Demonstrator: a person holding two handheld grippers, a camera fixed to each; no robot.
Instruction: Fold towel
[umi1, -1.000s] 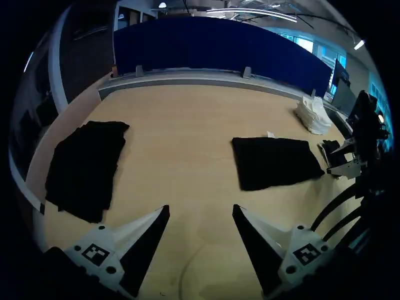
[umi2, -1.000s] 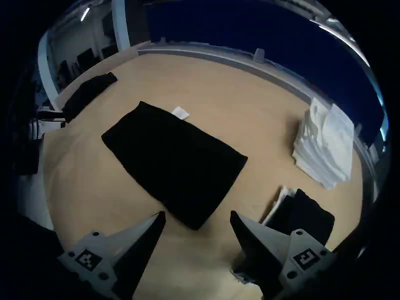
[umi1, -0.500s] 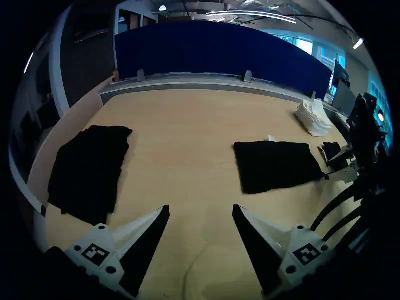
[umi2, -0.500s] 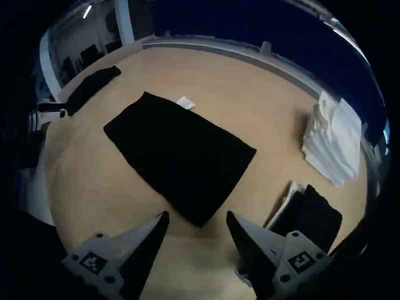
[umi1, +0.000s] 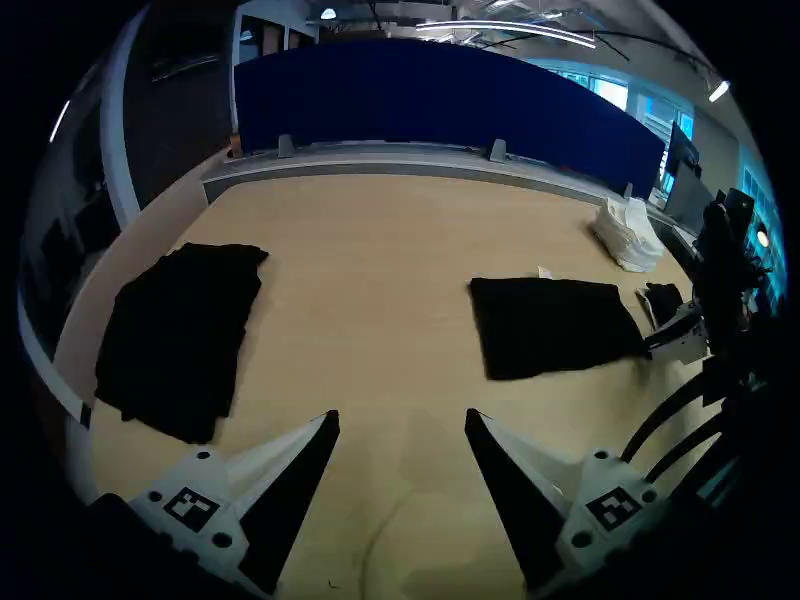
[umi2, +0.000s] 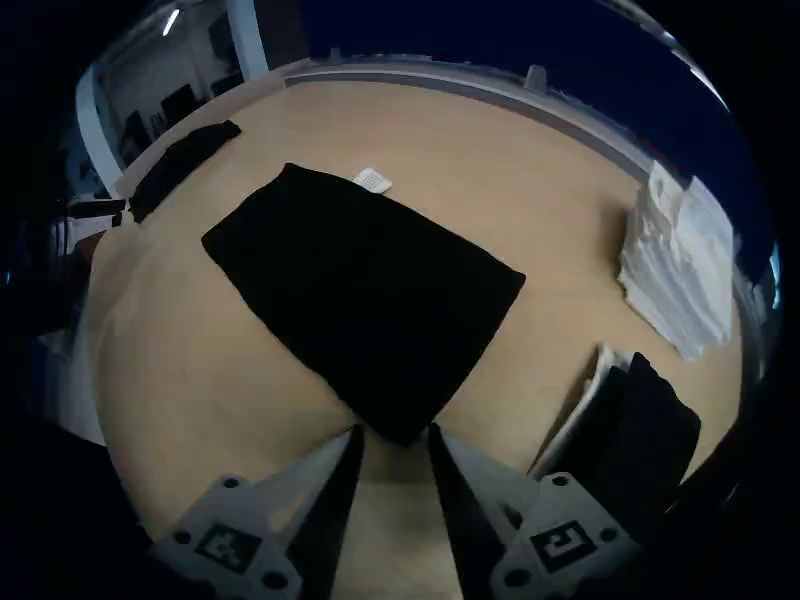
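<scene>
In the left gripper view, our left gripper (umi1: 400, 415) hovered over the light wooden bench (umi1: 380, 250) with its fingers spread wide and holding nothing. The flat black rectangular towel (umi1: 550, 325) lay ahead and to the right on the bench, with a small white tag (umi1: 544, 272) at its far edge. A rumpled pile of black cloth (umi1: 175, 335) lay well apart on the left. A stack of white folded towels (umi1: 625, 230) sat at the far right, before a dark blue partition (umi1: 430, 100). Our right gripper (umi1: 672, 343) reached in at the towel's right corner, beside a small folded black cloth (umi1: 662, 298). In the right gripper view, the right gripper (umi2: 394, 432) stood low over the bench (umi2: 530, 200) with its fingers drawn narrow. The nearest corner of the black towel (umi2: 370, 300) lay between their tips, and a gap of bench showed just behind it. We could not tell whether the pads touched the fabric. The white stack (umi2: 685, 265) lay to the right, the folded black cloth (umi2: 645, 430) nearer on the right, the white tag (umi2: 373, 180) at the towel's far edge, and the black pile (umi2: 185, 165) far off to the left.
</scene>
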